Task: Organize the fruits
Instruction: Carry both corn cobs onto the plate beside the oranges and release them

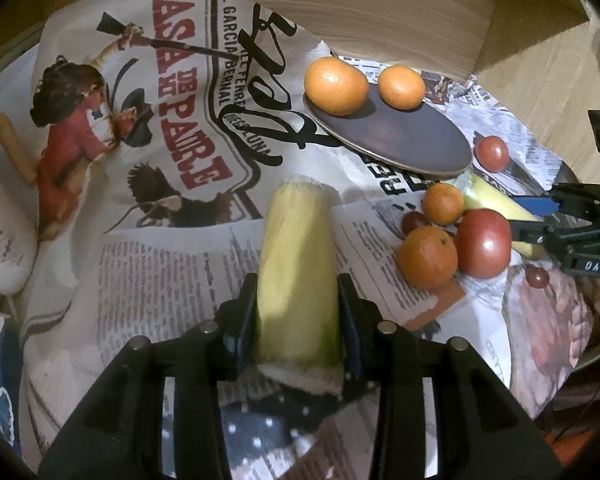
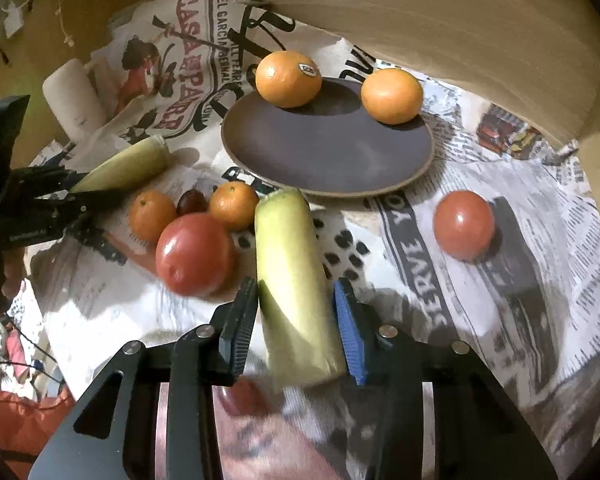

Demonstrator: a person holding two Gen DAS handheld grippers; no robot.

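Note:
My left gripper point(image 1: 298, 308) is shut on a pale yellow corn cob point(image 1: 298, 264) that points away over the newspaper. My right gripper point(image 2: 296, 312) is shut on a second corn cob point(image 2: 292, 272), whose tip reaches toward the dark plate point(image 2: 328, 148). Two oranges point(image 2: 288, 78) point(image 2: 392, 96) sit on the plate's far edge. Two small mandarins point(image 2: 153, 214) point(image 2: 233, 205), a grape point(image 2: 191, 201) and a large tomato point(image 2: 194, 254) cluster left of the right cob. Another tomato point(image 2: 463, 224) lies alone at the right.
Newspaper point(image 1: 160, 120) covers the surface. A wooden wall point(image 2: 440, 20) curves behind the plate. A white roll point(image 2: 74, 100) lies at the far left. Another small grape point(image 1: 537, 276) lies near the right gripper. The left gripper and its cob show in the right wrist view point(image 2: 40, 208).

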